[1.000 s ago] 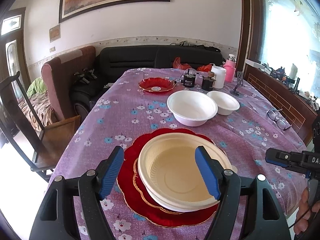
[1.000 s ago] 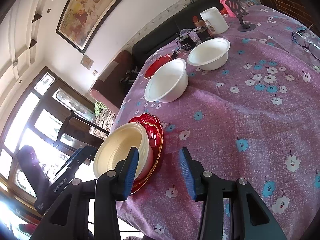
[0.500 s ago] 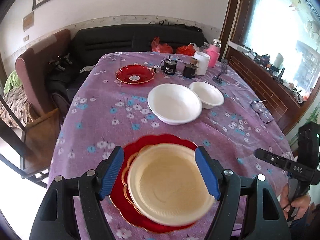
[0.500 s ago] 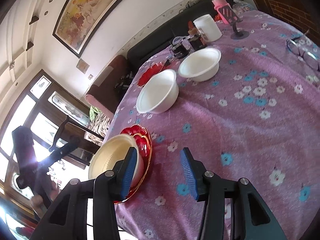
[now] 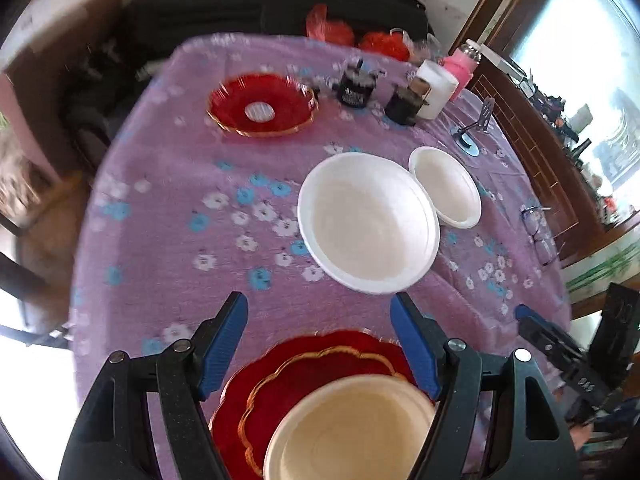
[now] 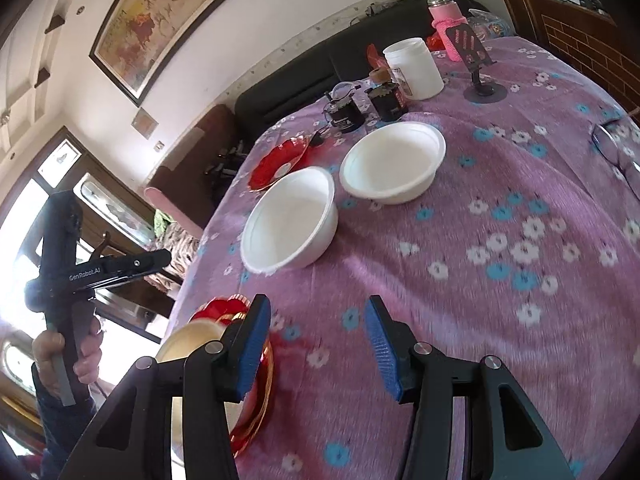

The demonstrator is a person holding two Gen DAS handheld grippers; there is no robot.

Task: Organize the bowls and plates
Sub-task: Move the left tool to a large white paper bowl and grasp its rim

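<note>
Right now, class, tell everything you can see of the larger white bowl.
The larger white bowl is round, plain and matte, like foam or plastic, with a rolled rim. It stands upright and empty on the floral purple tablecloth, mid-table. The smaller white bowl sits right beside it, rims near or touching. No claw touches it.

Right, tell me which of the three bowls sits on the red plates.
The cream bowl, nearest the left gripper. It rests on the stacked red plates; the large white bowl and small white bowl stand directly on the tablecloth.
</note>
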